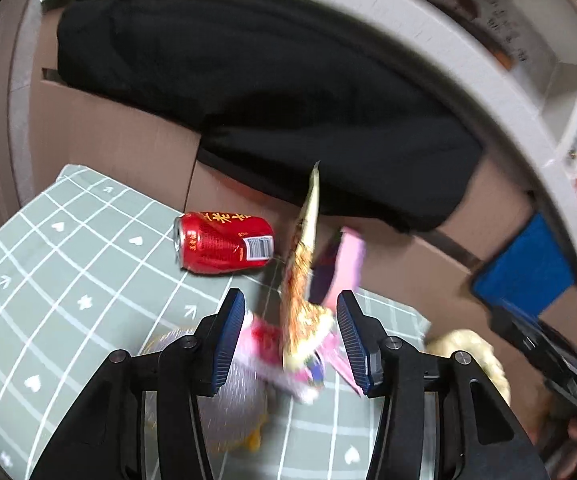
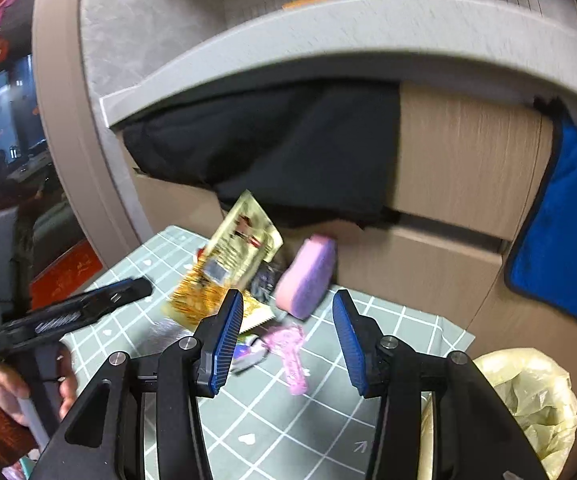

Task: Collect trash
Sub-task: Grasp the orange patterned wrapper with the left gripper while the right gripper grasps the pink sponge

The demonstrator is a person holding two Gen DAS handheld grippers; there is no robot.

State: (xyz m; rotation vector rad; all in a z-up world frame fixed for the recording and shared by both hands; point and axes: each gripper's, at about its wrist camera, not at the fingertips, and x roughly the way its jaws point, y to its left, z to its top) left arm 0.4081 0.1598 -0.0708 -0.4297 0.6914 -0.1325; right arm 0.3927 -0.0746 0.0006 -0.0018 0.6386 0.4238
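Trash strewn over a green checked mat (image 1: 48,280), set against wood-grain drawers (image 2: 468,160) draped with black cloth (image 1: 248,100).

Beside the mat, a crinkled yellow bag (image 2: 528,400), mouth open, probably for receiving. Red can (image 1: 224,244) on its side, smooth cylinder. Gold foil wrapper (image 2: 232,256) standing on edge. Pink sponge (image 2: 308,280), soft, tilted. Left gripper (image 1: 290,340) and right gripper (image 2: 288,336): both wide apart, holding nothing.

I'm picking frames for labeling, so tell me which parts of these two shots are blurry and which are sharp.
Left wrist view: red can fairly sharp, gold wrapper smeared by motion. Right wrist view: pink sponge and wrapper soft, gripper fingers crisp; fisheye bends the counter edge.
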